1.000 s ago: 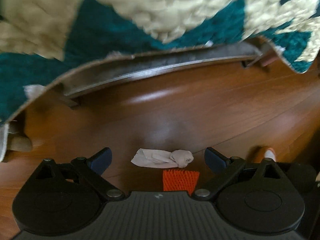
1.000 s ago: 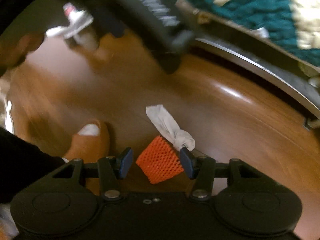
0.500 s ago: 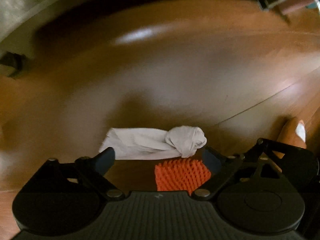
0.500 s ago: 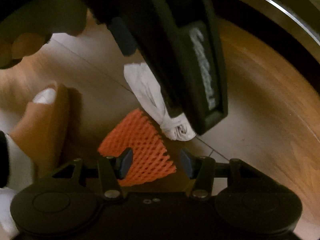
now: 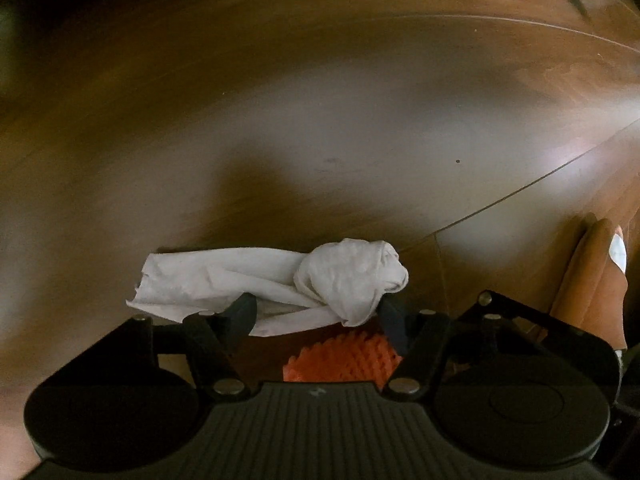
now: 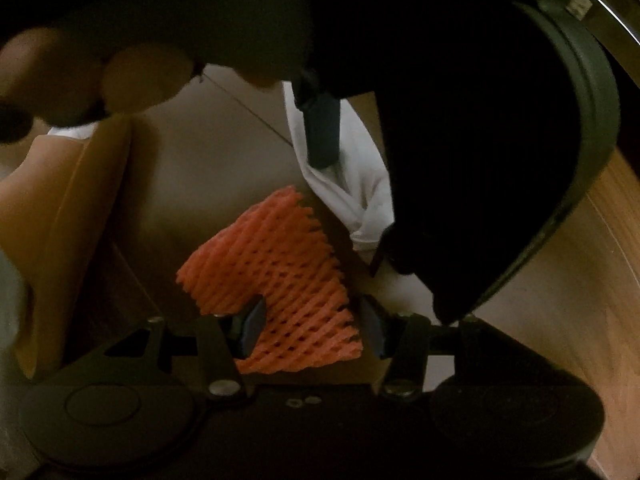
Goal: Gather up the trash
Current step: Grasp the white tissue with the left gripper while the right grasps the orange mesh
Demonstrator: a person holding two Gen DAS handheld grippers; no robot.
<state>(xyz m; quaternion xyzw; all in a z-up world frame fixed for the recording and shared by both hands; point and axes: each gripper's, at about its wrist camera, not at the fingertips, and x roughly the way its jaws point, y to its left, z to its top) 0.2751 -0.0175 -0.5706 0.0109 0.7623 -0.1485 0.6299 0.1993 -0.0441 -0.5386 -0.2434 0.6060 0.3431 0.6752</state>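
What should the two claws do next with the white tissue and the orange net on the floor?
Probably squeeze shut. The left claw, which has just been closing, straddles the white tissue. The right claw straddles the orange net. Neither seems pinched yet.

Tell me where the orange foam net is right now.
The orange foam net lies on the wood floor between the right gripper's fingers, beside the white tissue.

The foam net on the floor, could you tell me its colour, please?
Orange foam net; right wrist view shows it best.
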